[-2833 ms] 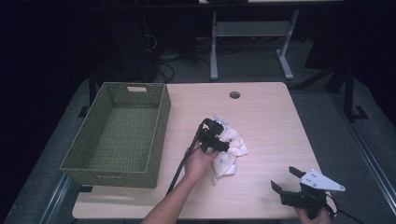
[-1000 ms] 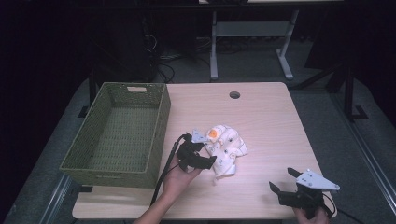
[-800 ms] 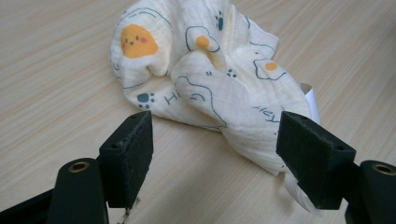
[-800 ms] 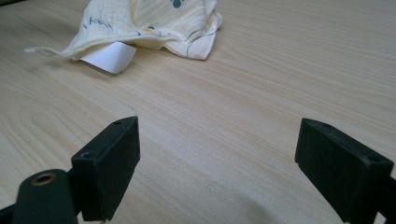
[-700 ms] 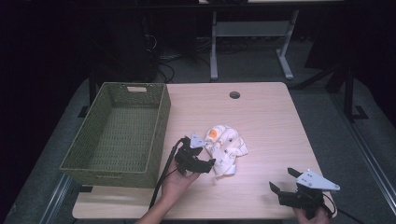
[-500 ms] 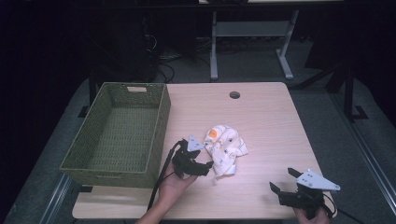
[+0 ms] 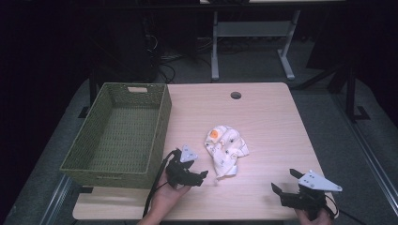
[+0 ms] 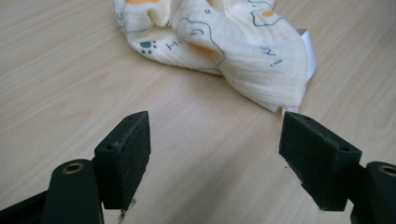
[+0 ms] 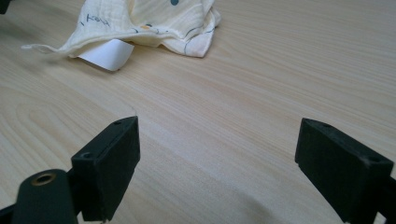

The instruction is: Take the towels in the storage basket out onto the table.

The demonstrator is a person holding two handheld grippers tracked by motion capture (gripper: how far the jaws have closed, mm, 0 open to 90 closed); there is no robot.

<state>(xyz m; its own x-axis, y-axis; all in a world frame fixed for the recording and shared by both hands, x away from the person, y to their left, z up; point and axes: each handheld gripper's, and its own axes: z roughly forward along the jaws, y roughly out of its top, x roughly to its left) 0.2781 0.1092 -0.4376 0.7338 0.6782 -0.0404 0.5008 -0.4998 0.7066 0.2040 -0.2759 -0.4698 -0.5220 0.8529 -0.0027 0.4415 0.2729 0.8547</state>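
Two grippers sit low in the high view, and between them, a little above, lies the crumpled cloth (image 7: 225, 150) on the desk (image 7: 263, 117). We see the cloth near the centre of the frame: pale cream, printed with small dark and orange figures, bunched into a loose heap and resting flat on the bare wood.

The left gripper (image 7: 197, 176) is at the lower centre-left, held in a hand (image 7: 166, 194) that comes in from the bottom edge, and it points towards the cloth's lower corner without touching it. In the left gripper view its jaws stand wide apart with only wood grain between them; they have just been opening a little further. The cloth (image 8: 224, 46) fills the upper middle of that view, and its lowest tip ends just above the right-hand pad, so close that we cannot tell whether the two meet. A white label (image 8: 308, 51) peeks out at the cloth's right edge.

The right gripper (image 7: 285, 183) is at the lower right of the high view, well apart from the cloth. Its own view shows its jaws spread wide over bare wood, holding nothing, with the cloth (image 9: 149, 21) at the upper left and the white label (image 9: 107, 53) sticking out beneath it.

At the left of the high view a green woven basket (image 7: 162, 126) stands on the desk.
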